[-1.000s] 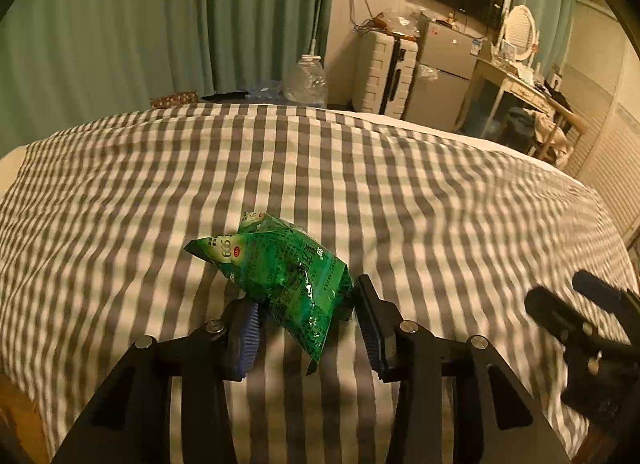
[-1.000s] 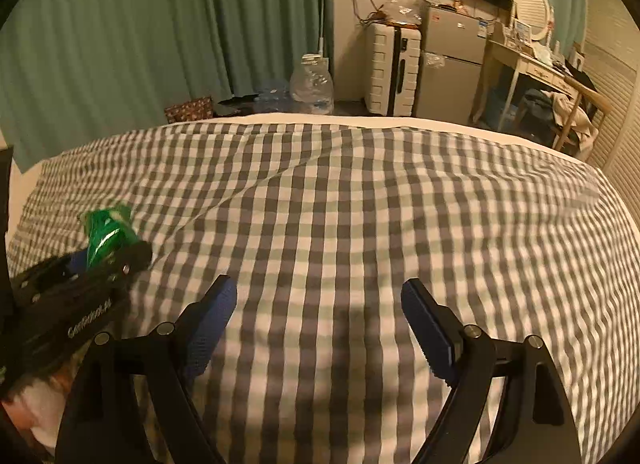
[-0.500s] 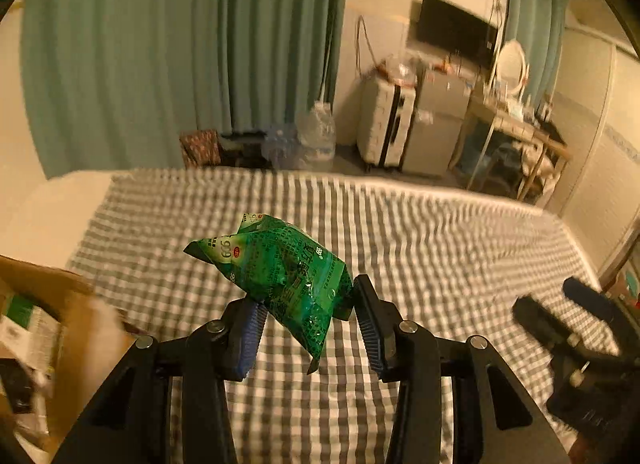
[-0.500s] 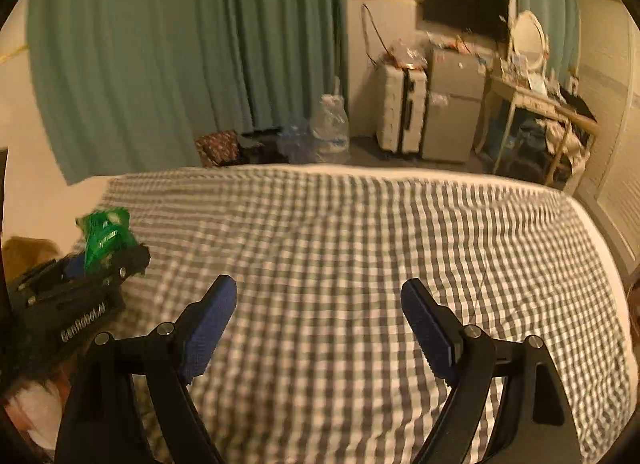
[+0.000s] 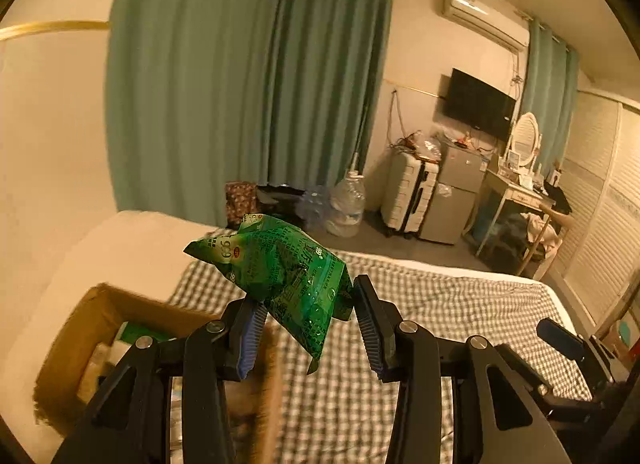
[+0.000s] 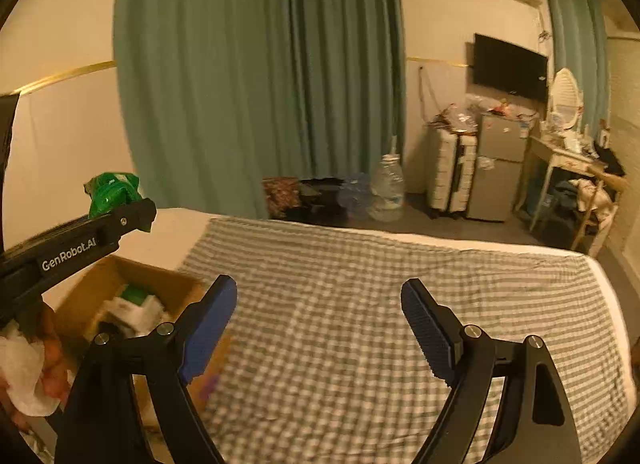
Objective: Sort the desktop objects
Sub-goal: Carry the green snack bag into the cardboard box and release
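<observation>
Green packet (image 5: 286, 272) clamped in left gripper (image 5: 306, 322) above cardboard box (image 5: 76, 338); right gripper (image 6: 318, 318) gapes empty over checked bed (image 6: 360, 304).

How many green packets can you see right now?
2: one green packet clamped in the left gripper, another in the cardboard box. More may be hidden there.

Packet (image 5: 280, 272): glossy crinkled green plastic film, printed. Box (image 5: 80, 328): matt brown cardboard, rough edge. Bedcover (image 6: 380, 304): soft matt checked cloth. Gripper (image 5: 306, 324) arms: matt black plastic; pads (image 5: 250, 328) ribbed blue rubber-like; metal screws. Curtain (image 5: 248, 76): matt teal cloth.
</observation>
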